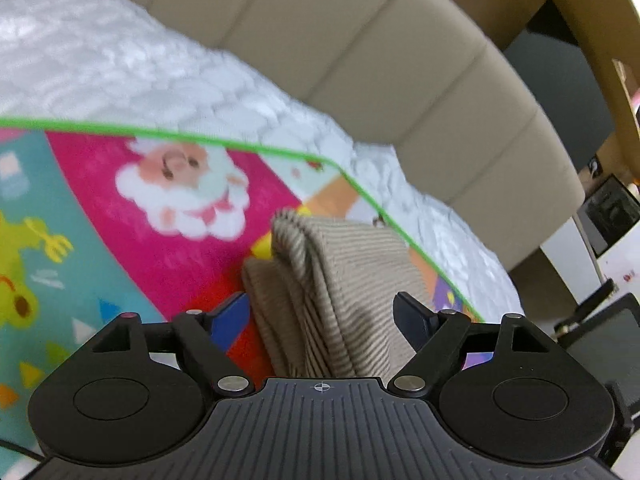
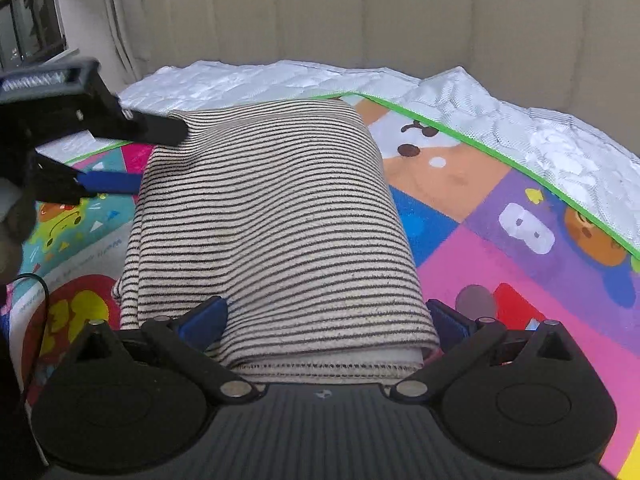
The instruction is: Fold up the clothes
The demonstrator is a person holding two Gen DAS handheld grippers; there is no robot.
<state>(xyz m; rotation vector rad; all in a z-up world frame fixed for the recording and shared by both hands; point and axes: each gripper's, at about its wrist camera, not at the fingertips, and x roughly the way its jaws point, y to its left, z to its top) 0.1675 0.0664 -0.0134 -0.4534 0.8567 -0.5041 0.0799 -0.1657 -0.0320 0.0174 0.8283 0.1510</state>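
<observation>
A folded striped top [image 2: 264, 216] lies on the play mat [image 2: 520, 280], in front of a beige sofa [image 2: 400, 12]. The right gripper [image 2: 328, 322] has its jaws spread wide, the top's near edge lying between them. The left gripper [image 1: 322, 312] stands open too, straddling the top's far corner, one finger [image 2: 160, 130] above the cloth, the other beside it.

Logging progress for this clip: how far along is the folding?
Mostly done: the striped top already lies in a layered bundle on the play mat. In hand: both open tongs, left and right, straddle its ends. Left: perhaps a final fold or tidying; no other clothes show.
</observation>
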